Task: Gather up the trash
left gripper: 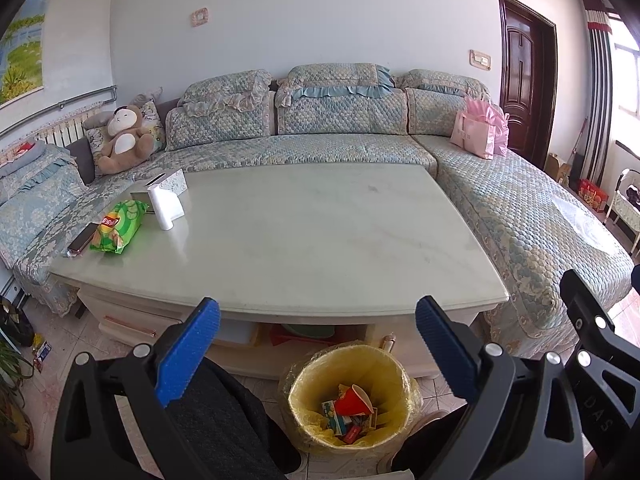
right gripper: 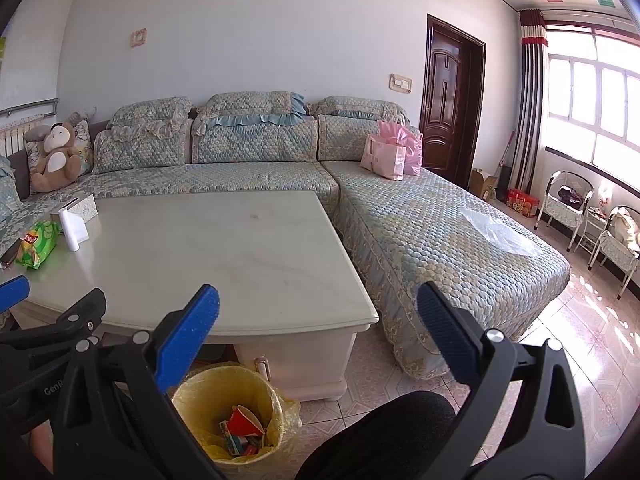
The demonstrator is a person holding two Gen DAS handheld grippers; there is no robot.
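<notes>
A bin lined with a yellow bag [left gripper: 348, 396] stands on the floor in front of the coffee table [left gripper: 280, 240]; it also shows in the right wrist view [right gripper: 228, 412]. A red paper cup [left gripper: 354, 400] and small cartons lie inside it. My left gripper [left gripper: 318, 320] is open and empty, held above the bin at the table's near edge. My right gripper [right gripper: 318, 312] is open and empty, just right of the left one. A green chip bag [left gripper: 118, 226] lies at the table's far left.
A phone [left gripper: 82, 238], a white roll [left gripper: 164, 208] and a tissue box [left gripper: 170, 182] sit by the chip bag. A quilted sofa [left gripper: 520, 216] wraps the table's far and right sides, with a teddy bear [left gripper: 124, 138], pink bags [left gripper: 480, 132] and clear plastic [right gripper: 500, 232]. Chairs [right gripper: 568, 200] stand under the window.
</notes>
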